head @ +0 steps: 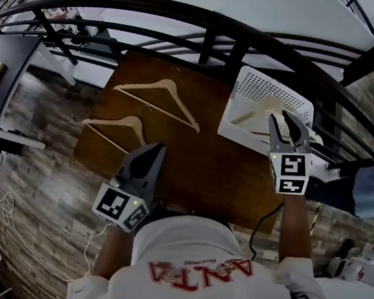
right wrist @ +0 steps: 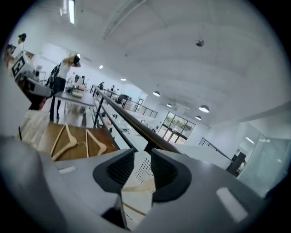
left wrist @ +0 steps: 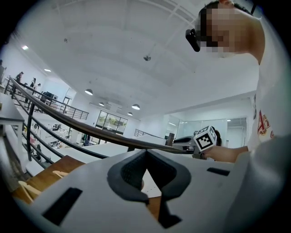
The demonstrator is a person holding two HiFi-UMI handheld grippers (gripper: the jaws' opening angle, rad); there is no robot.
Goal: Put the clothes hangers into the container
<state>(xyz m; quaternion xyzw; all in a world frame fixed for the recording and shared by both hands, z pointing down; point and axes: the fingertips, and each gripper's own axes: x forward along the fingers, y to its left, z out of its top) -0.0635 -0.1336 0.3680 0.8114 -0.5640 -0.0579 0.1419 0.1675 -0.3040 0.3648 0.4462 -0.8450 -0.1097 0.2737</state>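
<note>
Two wooden hangers lie on the left half of the brown table. A third hanger rests inside the white perforated container at the table's right. My right gripper hangs over the container's near side, jaws open and empty; the right gripper view shows the container and its hanger through the gap. My left gripper sits at the table's near edge just below the nearer hanger, shut with nothing in it.
A black railing runs along the table's far side, with a lower floor beyond it. A black cable hangs off the table's near right edge. Someone in blue stands at the right.
</note>
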